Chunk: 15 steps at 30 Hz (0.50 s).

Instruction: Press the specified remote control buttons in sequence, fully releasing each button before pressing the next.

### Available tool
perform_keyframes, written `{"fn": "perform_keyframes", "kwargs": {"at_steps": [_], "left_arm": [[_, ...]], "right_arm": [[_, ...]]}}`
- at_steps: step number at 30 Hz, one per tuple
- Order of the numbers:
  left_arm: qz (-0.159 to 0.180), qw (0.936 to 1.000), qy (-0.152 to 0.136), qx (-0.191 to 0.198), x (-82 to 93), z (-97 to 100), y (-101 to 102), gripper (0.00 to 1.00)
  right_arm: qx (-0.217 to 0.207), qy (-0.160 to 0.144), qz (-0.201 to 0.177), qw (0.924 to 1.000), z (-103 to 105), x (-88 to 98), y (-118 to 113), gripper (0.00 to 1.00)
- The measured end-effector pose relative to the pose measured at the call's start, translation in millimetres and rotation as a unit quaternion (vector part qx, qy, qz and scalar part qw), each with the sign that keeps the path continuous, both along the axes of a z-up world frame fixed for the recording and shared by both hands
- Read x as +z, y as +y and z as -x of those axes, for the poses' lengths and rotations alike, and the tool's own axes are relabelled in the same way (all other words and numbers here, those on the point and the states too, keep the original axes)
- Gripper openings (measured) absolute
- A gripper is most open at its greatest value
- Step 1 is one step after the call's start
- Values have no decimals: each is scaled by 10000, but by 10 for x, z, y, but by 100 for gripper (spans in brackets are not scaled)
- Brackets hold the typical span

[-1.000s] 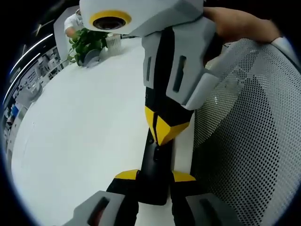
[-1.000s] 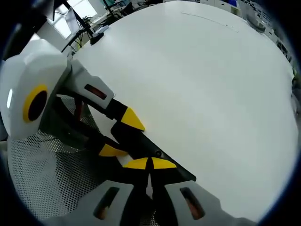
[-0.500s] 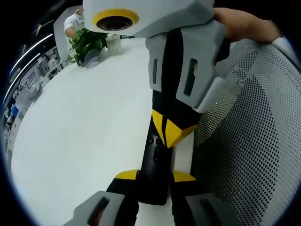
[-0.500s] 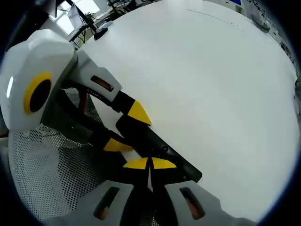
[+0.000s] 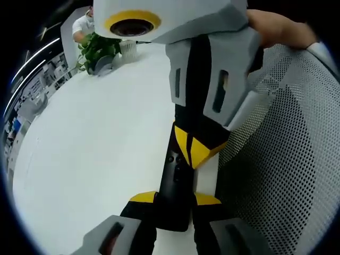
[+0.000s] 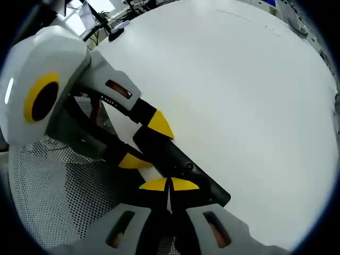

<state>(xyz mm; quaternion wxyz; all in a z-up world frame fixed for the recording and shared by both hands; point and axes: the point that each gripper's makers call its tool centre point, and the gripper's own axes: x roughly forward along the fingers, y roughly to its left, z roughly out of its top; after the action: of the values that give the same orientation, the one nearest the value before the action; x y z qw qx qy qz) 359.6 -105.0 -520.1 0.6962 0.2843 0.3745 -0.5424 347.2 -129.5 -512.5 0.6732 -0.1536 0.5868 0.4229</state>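
A slim black remote lies lengthwise between the yellow-tipped jaws of my left gripper, which is shut on its near end just above the white table. My right gripper comes down from above, its yellow tips pressed together and touching the remote's button face. In the right gripper view, my right gripper is shut with its tips against the remote. There the left gripper reaches in from the left and clamps the remote's far end.
A grey mesh chair back stands close on the right of the table edge. A potted plant and a white holder sit at the table's far end, with a person behind. A hand holds the right gripper.
The right gripper has slid a little along the remote toward the left gripper's jaws, tips still together. The left gripper keeps its hold.
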Motion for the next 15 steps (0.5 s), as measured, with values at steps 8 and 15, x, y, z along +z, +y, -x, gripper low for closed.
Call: {"fn": "perform_keyframes", "kwargs": {"at_steps": [8, 15], "left_arm": [[-1, 10000, 1, 4, -1, 1, -1, 25], [0, 10000, -20, -23, -3, -1, -1, 25]], "right_arm": [[65, 26, 78, 9999, -11, -21, 7, 0], [55, 22, 49, 10000, -12, -23, 3, 0]]}}
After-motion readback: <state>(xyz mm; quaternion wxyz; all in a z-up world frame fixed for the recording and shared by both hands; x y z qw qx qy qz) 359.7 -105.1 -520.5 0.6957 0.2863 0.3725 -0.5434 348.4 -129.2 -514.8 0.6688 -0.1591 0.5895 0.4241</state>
